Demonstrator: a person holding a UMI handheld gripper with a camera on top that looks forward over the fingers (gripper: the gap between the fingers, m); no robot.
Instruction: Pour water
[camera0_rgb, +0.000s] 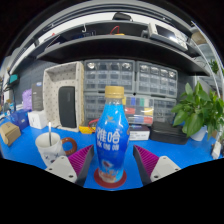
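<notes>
From my seat, the bottle (111, 135) reads as glossy blue plastic with a smooth printed label and a matt orange cap. The table (30, 160) wears a smooth blue covering with a faint sheen. The white cup (48, 147) looks like matt paper. My finger pads (146, 158) look matt purple and rubbery.

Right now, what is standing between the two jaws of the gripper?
In the gripper view, a blue bottle with an orange cap stands upright between the gripper jaws on the blue table. Nothing else lies there.
</notes>
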